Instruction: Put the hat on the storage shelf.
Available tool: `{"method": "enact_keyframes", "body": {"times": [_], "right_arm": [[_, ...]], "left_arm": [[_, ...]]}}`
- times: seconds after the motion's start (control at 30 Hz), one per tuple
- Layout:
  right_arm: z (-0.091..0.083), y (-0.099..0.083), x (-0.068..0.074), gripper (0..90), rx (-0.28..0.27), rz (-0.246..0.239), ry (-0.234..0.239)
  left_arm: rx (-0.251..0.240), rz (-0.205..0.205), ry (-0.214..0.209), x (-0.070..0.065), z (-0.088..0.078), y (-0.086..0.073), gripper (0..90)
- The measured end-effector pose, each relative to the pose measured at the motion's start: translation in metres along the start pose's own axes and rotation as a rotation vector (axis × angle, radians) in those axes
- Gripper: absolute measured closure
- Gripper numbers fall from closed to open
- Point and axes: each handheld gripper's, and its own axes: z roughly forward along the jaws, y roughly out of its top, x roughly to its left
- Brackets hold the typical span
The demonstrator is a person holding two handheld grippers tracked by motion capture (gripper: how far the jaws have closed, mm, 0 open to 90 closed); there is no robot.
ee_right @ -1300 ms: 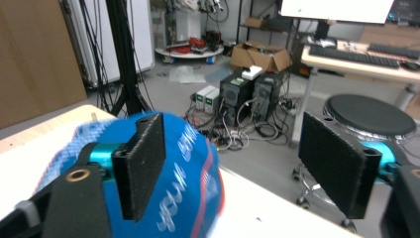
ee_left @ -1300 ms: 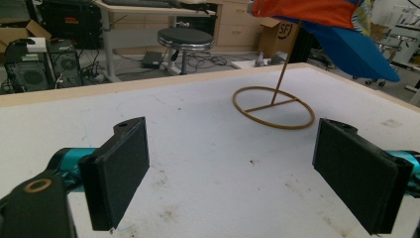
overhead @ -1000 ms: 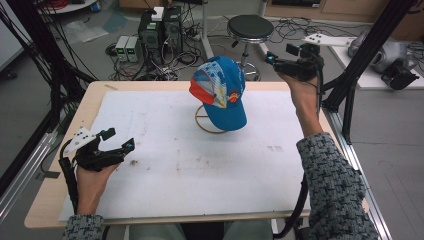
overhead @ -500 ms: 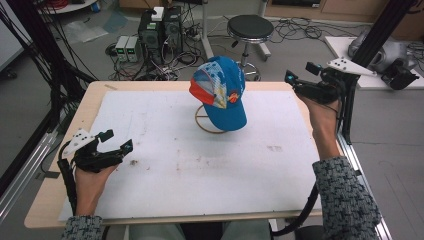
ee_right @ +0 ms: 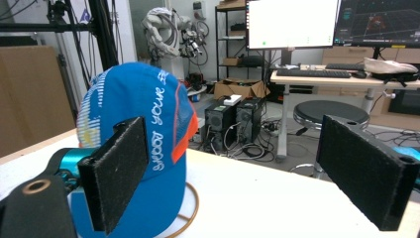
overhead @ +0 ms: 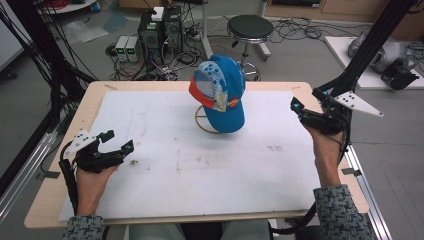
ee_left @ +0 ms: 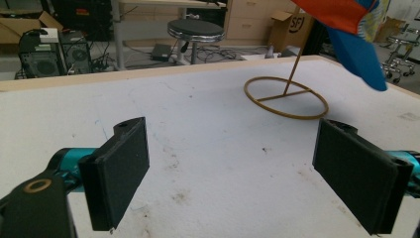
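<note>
I see wooden table (overhead: 65, 200) under stained white mat (overhead: 200, 165); gold wire stand (overhead: 206, 121) on mat, blue cap (overhead: 222, 95) hung on it.

Blue cap (overhead: 222, 95) on wire stand (overhead: 205, 122)

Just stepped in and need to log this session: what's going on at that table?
A person holds tongs in each hand at a white-topped table. A blue cap with an orange brim hangs on a wire stand near the far edge. The right tongs sit at the right edge, jaws open, just opened wider with nothing between them. The left tongs rest open at the near left, away from the cap.
</note>
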Motion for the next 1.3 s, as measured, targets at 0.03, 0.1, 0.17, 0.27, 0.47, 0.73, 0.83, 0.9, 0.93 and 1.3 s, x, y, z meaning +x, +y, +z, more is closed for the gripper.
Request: {"method": "enact_keyframes", "body": {"times": [0.03, 0.1, 0.17, 0.27, 0.47, 0.73, 0.83, 0.9, 0.93, 1.3], "right_arm": [[0.0, 0.0, 0.0, 12.2, 0.0, 0.0, 0.0], [-0.004, -0.011, 0.003, 12.0, 0.008, 0.001, 0.002], [-0.004, -0.014, 0.003, 12.0, 0.009, -0.005, 0.001], [-0.006, -0.026, 0.005, 11.0, 0.031, 0.003, 0.006], [-0.01, -0.033, 0.01, 11.1, 0.017, -0.022, -0.007], [-0.02, -0.064, 0.011, 11.1, 0.026, -0.018, -0.015], [-0.021, -0.07, 0.012, 11.1, 0.021, -0.036, -0.008], [-0.022, -0.072, 0.013, 11.1, 0.022, -0.044, -0.004], [-0.023, -0.075, 0.014, 11.1, 0.015, -0.052, 0.0], [-0.028, -0.101, 0.011, 11.1, 0.031, -0.055, -0.021]], "left_arm": [[-0.002, -0.002, 0.0, 0.0, 0.0, 0.0, 14.6], [-0.003, -0.001, 0.0, 0.0, 0.0, 0.0, 14.6], [-0.001, 0.0, 0.0, 0.001, 0.0, 0.0, 14.6], [-0.001, -0.005, 0.003, 0.001, 0.0, -0.001, 14.6], [0.001, 0.0, 0.006, 0.001, 0.0, -0.001, 14.6], [0.001, 0.0, 0.008, 0.002, -0.001, -0.001, 14.6], [0.002, 0.001, 0.008, 0.001, 0.0, -0.001, 14.6], [0.005, 0.003, 0.007, 0.001, 0.0, -0.002, 14.6], [0.005, 0.004, 0.007, 0.001, 0.001, -0.002, 14.6], [-0.001, 0.017, 0.009, -0.001, 0.0, -0.001, 14.6]]}}
